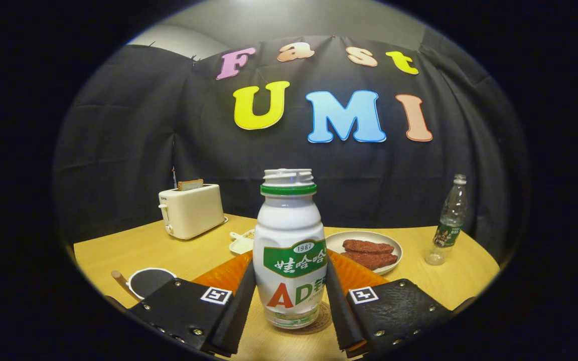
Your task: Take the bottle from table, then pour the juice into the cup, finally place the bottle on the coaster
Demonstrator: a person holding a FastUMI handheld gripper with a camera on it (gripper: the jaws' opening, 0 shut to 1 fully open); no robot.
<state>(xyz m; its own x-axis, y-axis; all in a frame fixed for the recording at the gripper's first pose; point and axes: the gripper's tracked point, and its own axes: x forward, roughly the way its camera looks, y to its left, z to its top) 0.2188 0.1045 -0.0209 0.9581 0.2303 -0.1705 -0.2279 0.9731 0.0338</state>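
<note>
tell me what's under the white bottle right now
A round coaster shows under the white bottle, peeking out by its base on the wooden table. Most of the coaster is covered by the bottle. The gripper fingers flank the bottle.

The bottle looks like glossy white plastic with a printed label; under it the coaster seems matt cork; the table is smooth pale wood; the toaster is satin cream plastic; the plate looks glazed; the water bottle is clear plastic; the gripper, fingers against the bottle, wears rough matt pads.
</note>
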